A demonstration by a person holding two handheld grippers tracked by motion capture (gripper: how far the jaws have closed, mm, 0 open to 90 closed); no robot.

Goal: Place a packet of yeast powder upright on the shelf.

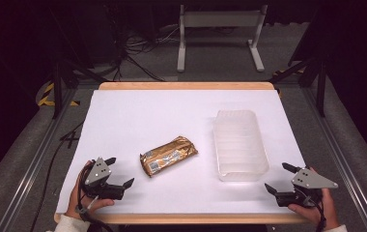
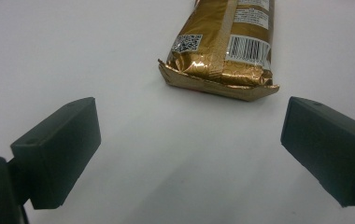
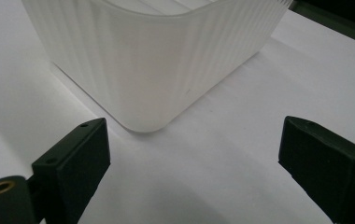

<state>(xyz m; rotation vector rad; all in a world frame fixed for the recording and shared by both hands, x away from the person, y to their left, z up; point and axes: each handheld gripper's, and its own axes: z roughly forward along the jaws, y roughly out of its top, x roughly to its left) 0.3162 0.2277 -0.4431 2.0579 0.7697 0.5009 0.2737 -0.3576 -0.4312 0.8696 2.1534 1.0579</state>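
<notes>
Crinkly gold foil pack (image 1: 168, 155), ribbed frosted tub (image 1: 240, 144) (rectangular); both grippers (image 1: 119, 173) (image 1: 279, 179) agape, empty.

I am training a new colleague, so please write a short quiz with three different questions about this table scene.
1. True or false: the left hand-held gripper is shut on the gold packet.
2. Which thing lies nearest the right hand-held gripper? A) gold packet B) translucent plastic container C) a cup
3. Fill in: the packet's end that faces the left gripper view shows a barcode and a ___ code.

Key: 1 false, its jaws stand open and apart from it; 2 B; 3 QR.
</notes>
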